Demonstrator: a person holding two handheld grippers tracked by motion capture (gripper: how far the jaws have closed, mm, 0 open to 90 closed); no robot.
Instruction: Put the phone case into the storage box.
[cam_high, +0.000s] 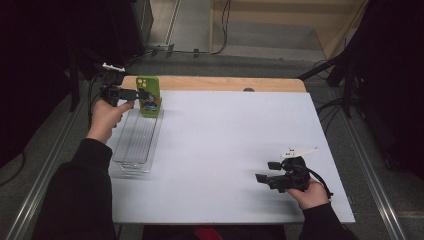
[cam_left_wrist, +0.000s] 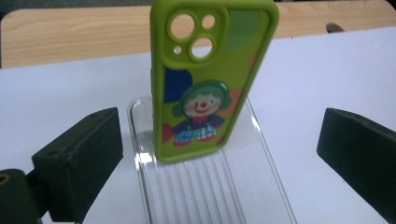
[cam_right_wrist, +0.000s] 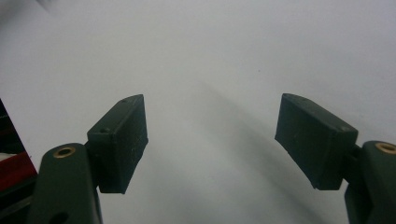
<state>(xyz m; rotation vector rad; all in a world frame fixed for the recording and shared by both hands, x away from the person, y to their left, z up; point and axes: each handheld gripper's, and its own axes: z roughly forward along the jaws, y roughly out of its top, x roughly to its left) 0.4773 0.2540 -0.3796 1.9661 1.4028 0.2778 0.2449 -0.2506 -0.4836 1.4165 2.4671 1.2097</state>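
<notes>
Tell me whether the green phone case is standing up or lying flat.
Standing up. The green phone case rests on its bottom edge at the far end of the clear tray, camera holes on top, with the left gripper open and apart from it.

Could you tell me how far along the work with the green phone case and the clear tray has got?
Done: the green phone case stands upright in the far end of the clear tray. In hand: the left tongs are open, not touching it. Left: perhaps pulling away; the right tongs rest open over bare table.
</notes>
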